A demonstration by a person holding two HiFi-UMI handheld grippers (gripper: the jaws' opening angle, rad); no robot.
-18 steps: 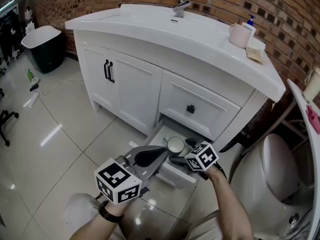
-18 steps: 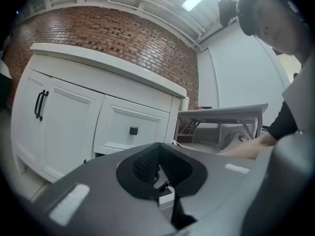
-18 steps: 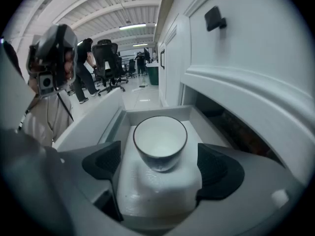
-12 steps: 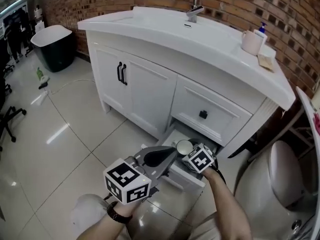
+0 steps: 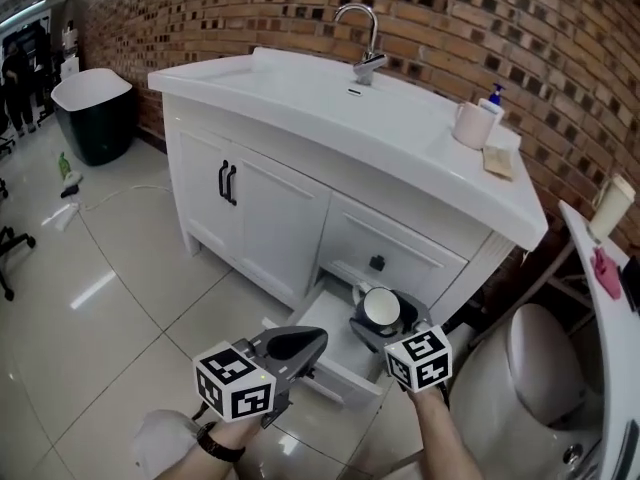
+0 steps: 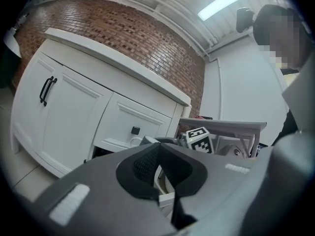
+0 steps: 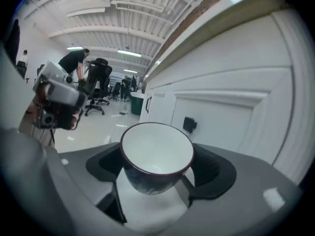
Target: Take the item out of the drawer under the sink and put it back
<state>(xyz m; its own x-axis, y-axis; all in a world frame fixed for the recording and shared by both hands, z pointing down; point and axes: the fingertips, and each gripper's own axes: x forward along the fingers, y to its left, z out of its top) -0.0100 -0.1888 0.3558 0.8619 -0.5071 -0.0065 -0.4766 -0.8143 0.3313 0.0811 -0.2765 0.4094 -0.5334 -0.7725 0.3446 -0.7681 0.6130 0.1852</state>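
A cup (image 5: 381,306), white inside and dark outside with a dark red rim, hangs above the open bottom drawer (image 5: 318,380) of the white sink cabinet. My right gripper (image 5: 383,320) is shut on it, one pad on each side of the cup (image 7: 156,154). In the right gripper view the cup sits upright and empty between the jaws of that gripper (image 7: 157,167). My left gripper (image 5: 298,345) hovers left of the drawer with its jaws shut and nothing in them. In the left gripper view the left gripper (image 6: 157,168) points at the cabinet.
The shut upper drawer with a black knob (image 5: 377,263) is just above the open one. Cabinet doors with black handles (image 5: 227,183) stand to the left. The counter carries a faucet (image 5: 362,28), a mug (image 5: 470,125) and a soap bottle (image 5: 493,103). A toilet (image 5: 545,368) crowds the right.
My right gripper has raised the cup up out of the drawer. The left gripper has stayed shut at the lower left. The head view has tilted upward.
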